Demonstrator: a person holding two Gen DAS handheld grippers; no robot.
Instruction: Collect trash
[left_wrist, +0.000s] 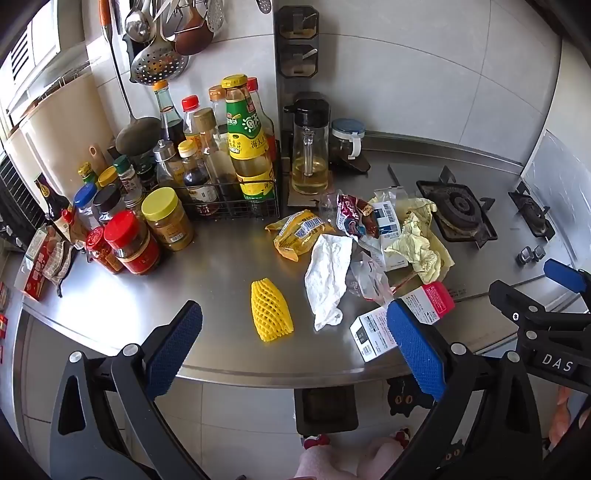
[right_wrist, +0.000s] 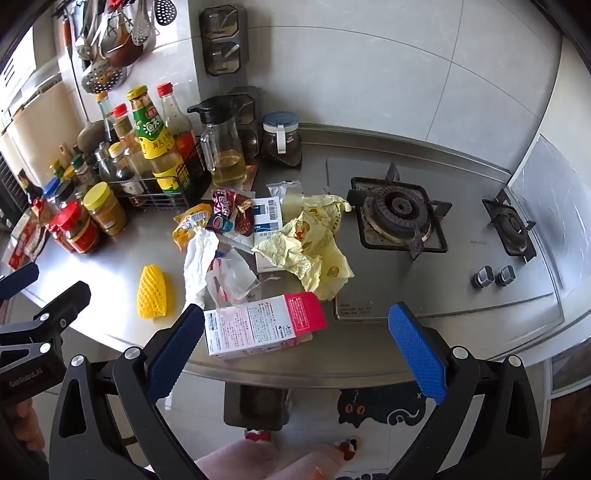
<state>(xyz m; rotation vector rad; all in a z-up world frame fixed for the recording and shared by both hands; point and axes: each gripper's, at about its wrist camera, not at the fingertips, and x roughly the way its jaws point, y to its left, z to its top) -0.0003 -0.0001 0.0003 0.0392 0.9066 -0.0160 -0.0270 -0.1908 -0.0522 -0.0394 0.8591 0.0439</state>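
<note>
Trash lies on the steel counter (left_wrist: 207, 273): a yellow foam net (left_wrist: 271, 312), a white crumpled tissue (left_wrist: 328, 278), a pink and white carton (left_wrist: 402, 321), clear plastic (left_wrist: 369, 278), yellow paper (left_wrist: 424, 240), a yellow snack bag (left_wrist: 299, 232) and dark wrappers (left_wrist: 354, 216). My left gripper (left_wrist: 293, 347) is open and empty, above the counter's front edge, near the foam net. My right gripper (right_wrist: 295, 343) is open and empty, its jaws either side of the carton (right_wrist: 264, 325). The foam net (right_wrist: 153, 291), tissue (right_wrist: 199, 262) and yellow paper (right_wrist: 310, 247) lie beyond.
Sauce bottles and jars (left_wrist: 229, 155) crowd the back left, with an oil jug (left_wrist: 308, 147) beside them. A gas hob (right_wrist: 400, 218) with knobs (right_wrist: 493, 276) fills the right. A dark bin (right_wrist: 258, 404) stands on the floor below the counter edge.
</note>
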